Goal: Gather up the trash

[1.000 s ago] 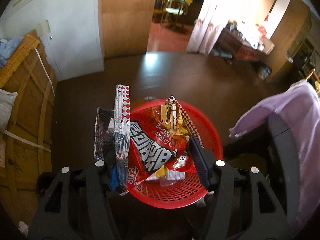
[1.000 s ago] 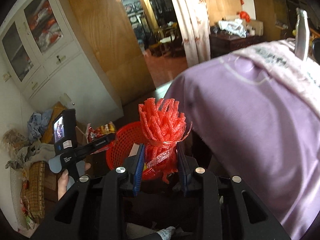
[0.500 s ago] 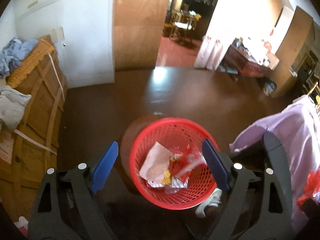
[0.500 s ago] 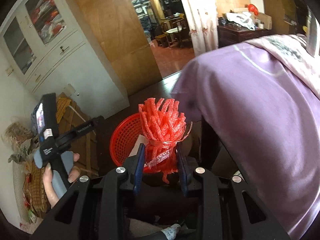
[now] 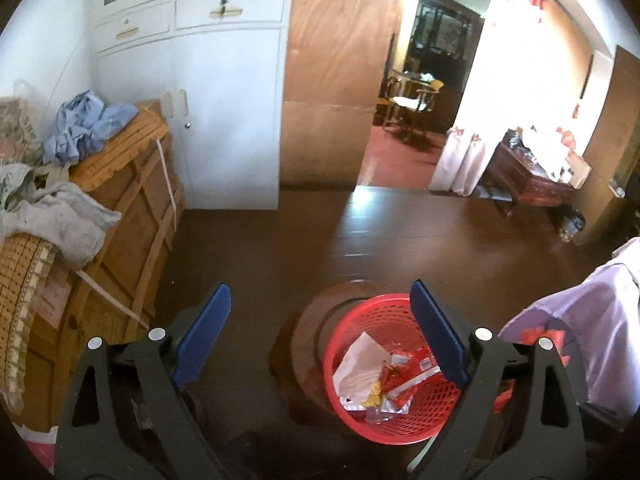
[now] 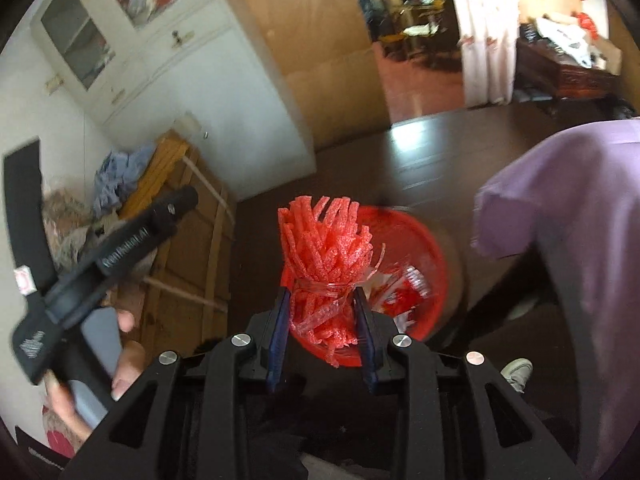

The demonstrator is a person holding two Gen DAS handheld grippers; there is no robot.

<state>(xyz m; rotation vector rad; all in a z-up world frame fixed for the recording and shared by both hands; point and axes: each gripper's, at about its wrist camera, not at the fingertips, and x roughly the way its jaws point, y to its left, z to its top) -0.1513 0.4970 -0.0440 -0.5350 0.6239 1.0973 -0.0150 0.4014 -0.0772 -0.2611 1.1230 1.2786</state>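
Red foam-net bundle point(image 6: 324, 264) sits between the right gripper point(image 6: 320, 312) pads, whose jaws have just been widening, above the red basket point(image 5: 360, 426); the left gripper point(image 5: 320, 320), just spread wide, holds nothing

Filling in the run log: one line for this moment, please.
left gripper: open, empty, jaws just opened | right gripper: jaws just widening around red foam bundle above red basket | wrappers in basket

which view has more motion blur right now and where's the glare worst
Right wrist view: more blur, smearing the red basket and the wrappers inside, while the red foam bundle between the right gripper fingers stays sharp. Left wrist view: mostly crisp, but the curtained window is blown out white and throws a bright reflection on the dark floor.
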